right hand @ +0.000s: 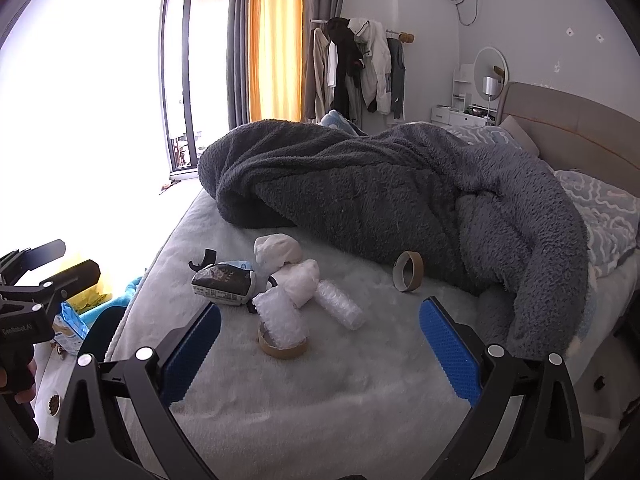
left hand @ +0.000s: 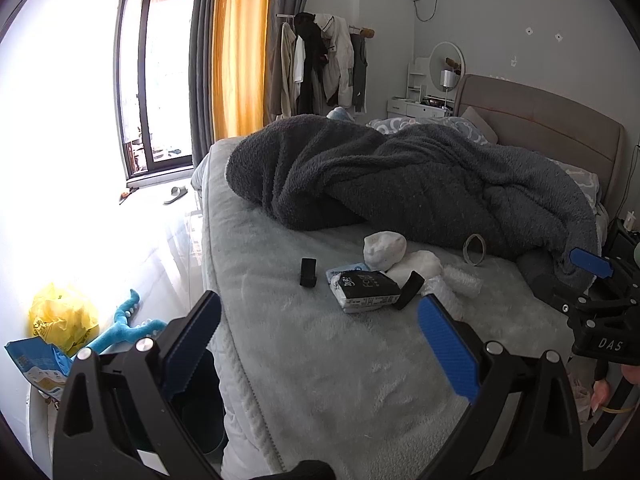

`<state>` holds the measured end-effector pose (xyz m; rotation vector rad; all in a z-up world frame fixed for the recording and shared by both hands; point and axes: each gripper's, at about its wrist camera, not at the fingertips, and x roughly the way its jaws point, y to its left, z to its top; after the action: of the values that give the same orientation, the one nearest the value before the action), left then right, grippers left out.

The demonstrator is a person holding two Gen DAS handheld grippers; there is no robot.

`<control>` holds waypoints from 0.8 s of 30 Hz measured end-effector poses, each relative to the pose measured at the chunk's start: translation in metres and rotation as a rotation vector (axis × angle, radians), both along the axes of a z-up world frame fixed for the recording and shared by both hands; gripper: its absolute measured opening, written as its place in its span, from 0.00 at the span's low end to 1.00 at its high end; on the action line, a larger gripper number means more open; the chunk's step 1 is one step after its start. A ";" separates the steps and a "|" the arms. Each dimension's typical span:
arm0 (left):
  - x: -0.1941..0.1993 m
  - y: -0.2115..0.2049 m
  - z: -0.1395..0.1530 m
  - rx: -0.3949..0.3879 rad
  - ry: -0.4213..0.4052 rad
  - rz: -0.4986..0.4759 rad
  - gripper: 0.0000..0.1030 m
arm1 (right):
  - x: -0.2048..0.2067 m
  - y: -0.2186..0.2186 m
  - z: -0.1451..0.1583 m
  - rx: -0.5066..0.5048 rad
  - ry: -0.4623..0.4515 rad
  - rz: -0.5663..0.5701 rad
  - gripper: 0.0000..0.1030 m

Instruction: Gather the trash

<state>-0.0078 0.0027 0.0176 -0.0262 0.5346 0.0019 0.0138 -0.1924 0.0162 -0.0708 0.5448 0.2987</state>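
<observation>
Blue-padded and spread wide, the right hand-held gripper [right hand: 320, 344] hangs empty over the pale bed [right hand: 360, 400], and just ahead of it sits the trash we're after: a flat tape ring [right hand: 282, 346] with a bubble-wrap roll [right hand: 276, 318] standing in it, and a second bubble-wrap roll [right hand: 340, 309] lying just beside. Behind those, crumpled white wads [right hand: 298, 276], a dark printed packet [right hand: 224, 282], and an upright cardboard tape core [right hand: 407, 271] parked right at the edge of the grey fleece blanket [right hand: 400, 184]. Over on the other side, the left hand-held gripper [left hand: 318, 338] is also open with nothing between its pads, looking at the same pile, plus a small black block [left hand: 308, 272] standing apart from it. Now, the risks as I read them! Bubble wrap is springy and slick, so a pinch on the roll could squirt it sideways or drag the ring along half-caught. That upright core looks ready to roll off under the blanket at a nudge. The plush bedding may snag in the pads on a low approach. And with both grippers aimed at one cluster, they could knock together. Down on the floor to the left, a yellow bag [left hand: 60, 316] and a blue plush toy [left hand: 128, 326]; whether that bag is the bin, I cannot tell.
</observation>
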 end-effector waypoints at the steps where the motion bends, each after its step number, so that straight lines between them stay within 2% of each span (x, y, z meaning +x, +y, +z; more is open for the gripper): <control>1: 0.000 0.000 0.000 0.000 -0.002 0.000 0.97 | 0.000 0.000 0.000 0.001 -0.002 0.000 0.97; 24: 0.001 0.003 0.001 -0.008 0.004 0.021 0.97 | 0.000 0.003 -0.001 -0.008 0.001 0.008 0.97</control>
<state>-0.0071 0.0057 0.0185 -0.0394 0.5382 0.0204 0.0139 -0.1897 0.0156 -0.0811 0.5465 0.3041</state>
